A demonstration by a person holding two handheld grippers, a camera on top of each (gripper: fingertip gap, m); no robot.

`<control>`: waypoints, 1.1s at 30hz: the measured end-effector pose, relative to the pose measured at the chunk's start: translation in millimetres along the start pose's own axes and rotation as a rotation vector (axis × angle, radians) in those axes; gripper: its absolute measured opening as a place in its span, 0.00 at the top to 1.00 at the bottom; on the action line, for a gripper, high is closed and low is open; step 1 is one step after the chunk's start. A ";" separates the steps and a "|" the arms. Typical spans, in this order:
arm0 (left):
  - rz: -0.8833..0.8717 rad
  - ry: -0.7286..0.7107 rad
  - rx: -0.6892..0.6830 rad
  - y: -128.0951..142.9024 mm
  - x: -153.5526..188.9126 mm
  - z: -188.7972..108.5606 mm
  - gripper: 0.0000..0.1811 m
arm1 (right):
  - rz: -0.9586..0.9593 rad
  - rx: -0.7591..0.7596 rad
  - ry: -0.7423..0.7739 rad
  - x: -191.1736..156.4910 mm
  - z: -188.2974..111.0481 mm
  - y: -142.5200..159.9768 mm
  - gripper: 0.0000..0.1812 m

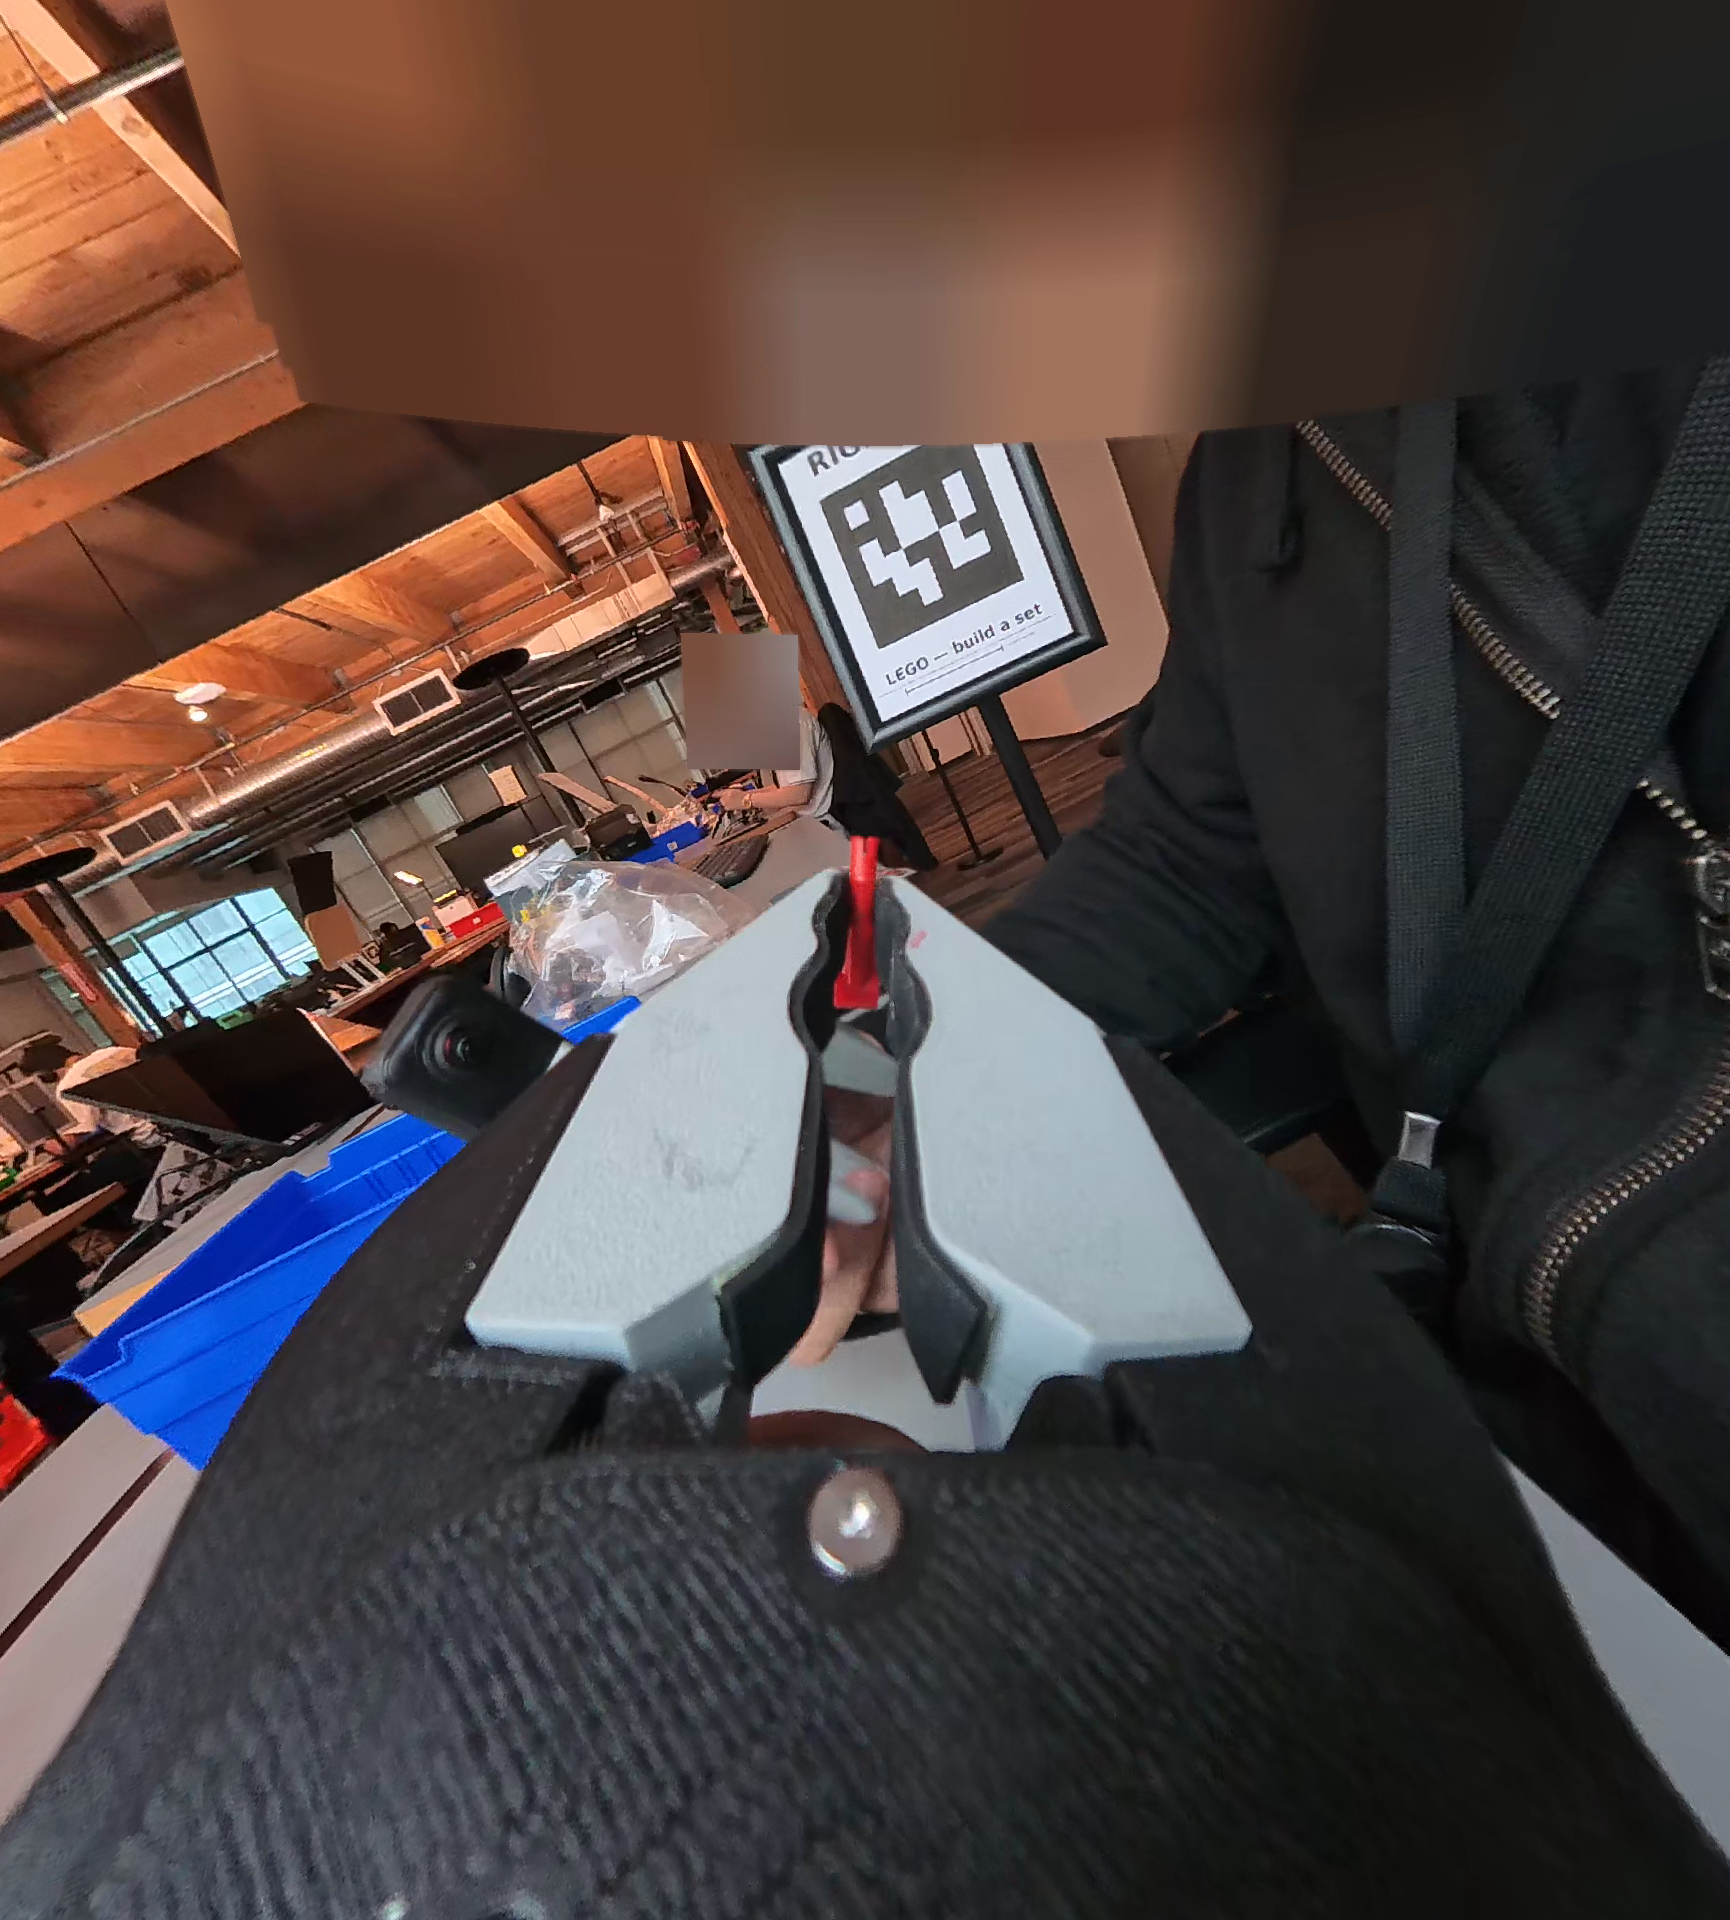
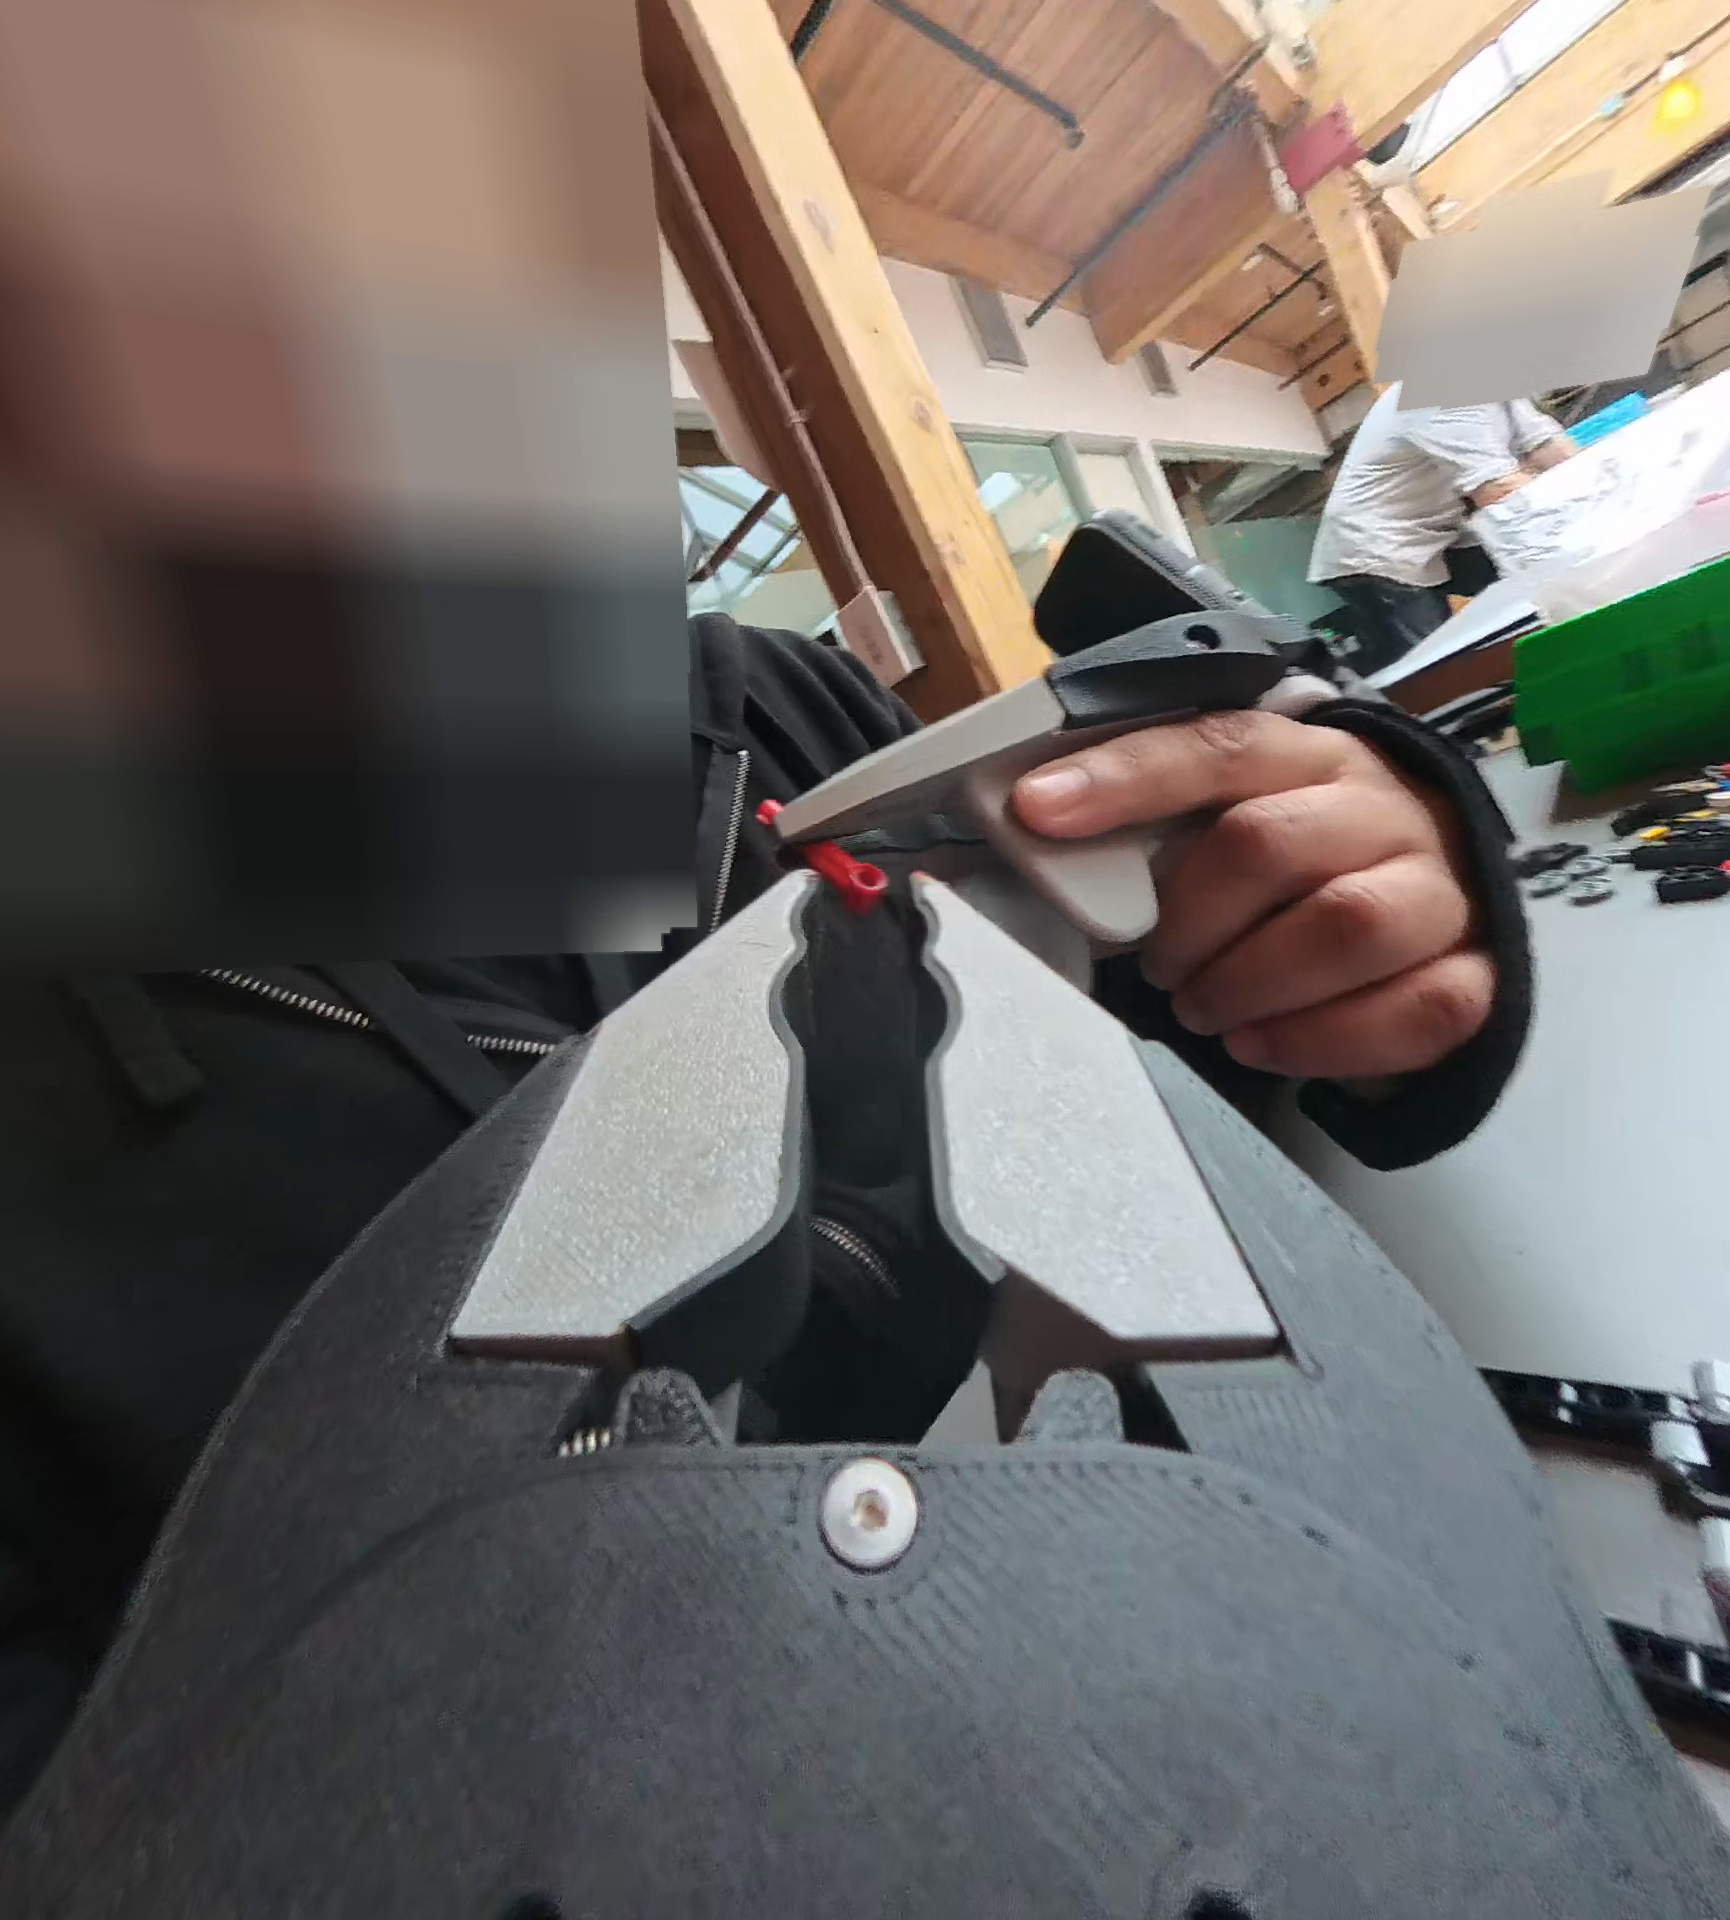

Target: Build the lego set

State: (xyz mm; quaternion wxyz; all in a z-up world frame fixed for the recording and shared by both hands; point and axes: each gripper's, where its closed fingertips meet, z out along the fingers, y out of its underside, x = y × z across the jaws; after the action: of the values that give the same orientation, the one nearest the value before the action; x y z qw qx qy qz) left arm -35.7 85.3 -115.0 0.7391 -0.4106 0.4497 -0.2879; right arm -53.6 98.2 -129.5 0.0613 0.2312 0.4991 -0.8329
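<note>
In the left wrist view my left gripper (image 1: 861, 904) is shut on a small red lego pin (image 1: 857, 951), which pokes out past the fingertips. Both grippers are raised in front of a person in a black zipped jacket (image 1: 1526, 935). In the right wrist view the left gripper (image 2: 786, 834) comes in from the right, held by a hand (image 2: 1287, 914), with the red pin (image 2: 845, 881) in its tip. My right gripper (image 2: 863, 888) is open, its fingertips on either side of the pin's free end. I cannot tell if they touch it.
A blue bin (image 1: 248, 1278), a clear bag of parts (image 1: 612, 935) and a black camera (image 1: 466, 1049) lie to the left. A framed sign on a stand (image 1: 934, 582) is behind. A green bin (image 2: 1671, 665), loose lego parts (image 2: 1692, 852) and a black-and-silver assembly (image 2: 1723, 1507) sit on the grey table (image 2: 1619, 1195).
</note>
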 end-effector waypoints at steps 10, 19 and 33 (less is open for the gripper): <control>0.000 -0.012 0.011 0.1 0.2 4.4 0.98 | -0.010 -0.049 -0.079 -8.7 14.6 12.1 0.95; -0.005 -0.036 -0.024 7.4 -6.8 -3.9 0.98 | 0.023 0.001 -0.040 -3.5 -0.8 5.9 0.94; 0.022 -0.024 -0.055 12.3 -3.7 -1.3 0.98 | 0.146 0.022 -0.077 3.3 -1.1 8.1 0.92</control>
State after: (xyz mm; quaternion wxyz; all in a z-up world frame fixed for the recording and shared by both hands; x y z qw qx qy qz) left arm -37.8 93.8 -124.4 0.7360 -0.4291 0.4532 -0.2624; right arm -53.5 95.5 -138.0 0.1382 0.2355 0.4689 -0.8400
